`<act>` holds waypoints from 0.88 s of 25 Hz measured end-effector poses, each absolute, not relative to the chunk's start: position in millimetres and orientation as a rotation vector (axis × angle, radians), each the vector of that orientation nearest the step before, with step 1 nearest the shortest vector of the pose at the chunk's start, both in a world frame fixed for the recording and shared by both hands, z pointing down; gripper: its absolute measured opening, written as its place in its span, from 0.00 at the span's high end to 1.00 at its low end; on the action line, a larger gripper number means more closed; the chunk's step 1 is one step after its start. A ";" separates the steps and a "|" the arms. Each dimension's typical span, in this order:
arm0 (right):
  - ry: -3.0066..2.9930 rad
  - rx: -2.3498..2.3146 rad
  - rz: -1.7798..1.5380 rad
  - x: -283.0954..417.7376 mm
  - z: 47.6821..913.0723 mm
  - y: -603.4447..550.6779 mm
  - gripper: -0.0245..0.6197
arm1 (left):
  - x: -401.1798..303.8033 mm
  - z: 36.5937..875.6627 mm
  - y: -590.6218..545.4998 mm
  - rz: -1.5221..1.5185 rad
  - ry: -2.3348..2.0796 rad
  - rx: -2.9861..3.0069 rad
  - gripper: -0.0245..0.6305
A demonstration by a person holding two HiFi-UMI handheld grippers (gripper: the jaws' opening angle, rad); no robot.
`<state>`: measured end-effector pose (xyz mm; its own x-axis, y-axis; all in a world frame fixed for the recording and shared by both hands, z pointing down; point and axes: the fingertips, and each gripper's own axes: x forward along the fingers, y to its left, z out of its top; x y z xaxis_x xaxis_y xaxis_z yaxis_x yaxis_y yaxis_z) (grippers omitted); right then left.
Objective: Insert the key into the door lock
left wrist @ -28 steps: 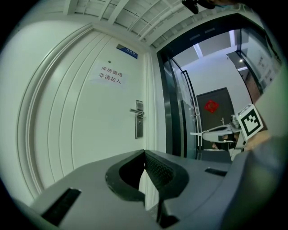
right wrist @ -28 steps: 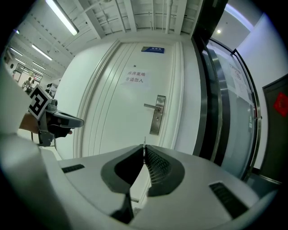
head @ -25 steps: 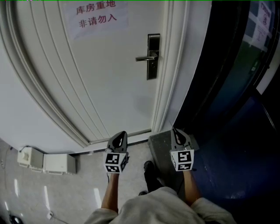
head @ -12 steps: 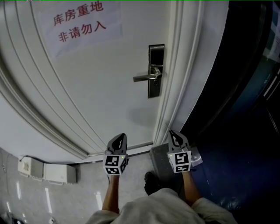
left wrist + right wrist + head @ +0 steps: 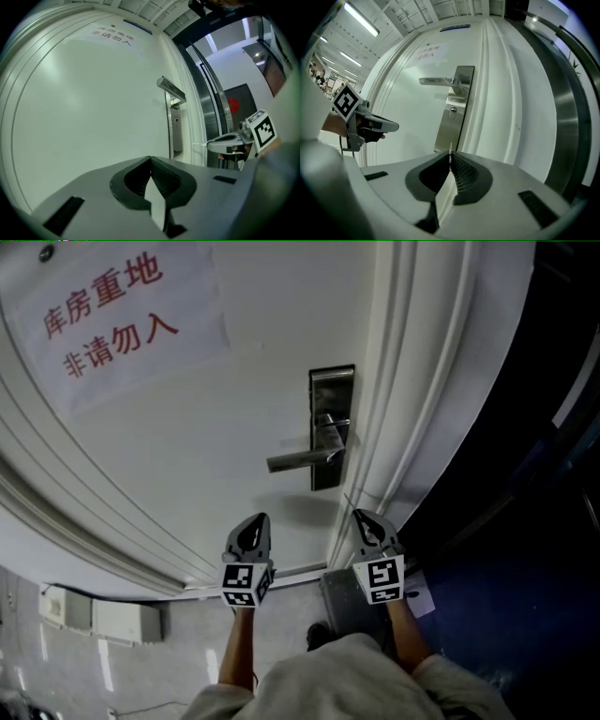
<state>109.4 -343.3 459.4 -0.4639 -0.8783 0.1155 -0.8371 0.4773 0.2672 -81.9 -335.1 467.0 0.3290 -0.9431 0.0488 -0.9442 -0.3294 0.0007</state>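
Lock plate [image 5: 331,427] sits bigger and lower, centre-right of the head view, vs a sec ago, so the person's closing in on the door [image 5: 187,446]. R gripper [image 5: 450,163] is pinched tight on the key [image 5: 450,153], thin blade poking past the tips, keyhole [image 5: 453,111] just above it in frame, not touching. L gripper [image 5: 151,160] is pressed together, empty; approach looks nearly done, lining up blade w/ keyhole is what's left.
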 end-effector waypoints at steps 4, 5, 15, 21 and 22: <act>-2.504 1.451 -0.240 107.3 464.1 -363.0 0.92 | -81.0 467.2 -352.6 0.069 -1.813 2.529 0.94; -2.505 1.448 -0.236 106.8 466.1 -365.6 0.92 | -80.8 468.8 -355.0 0.074 -1.813 2.527 0.94; -2.481 1.459 -0.212 106.0 475.9 -364.2 0.92 | -82.5 481.2 -354.4 0.089 -1.774 2.515 0.93; -2.452 1.512 -0.202 100.8 472.9 -353.9 0.92 | -92.7 476.2 -346.1 0.089 -1.743 2.546 0.94; -2.449 1.518 -0.207 99.2 471.3 -353.0 0.92 | -94.4 474.1 -345.3 0.085 -1.741 2.557 0.93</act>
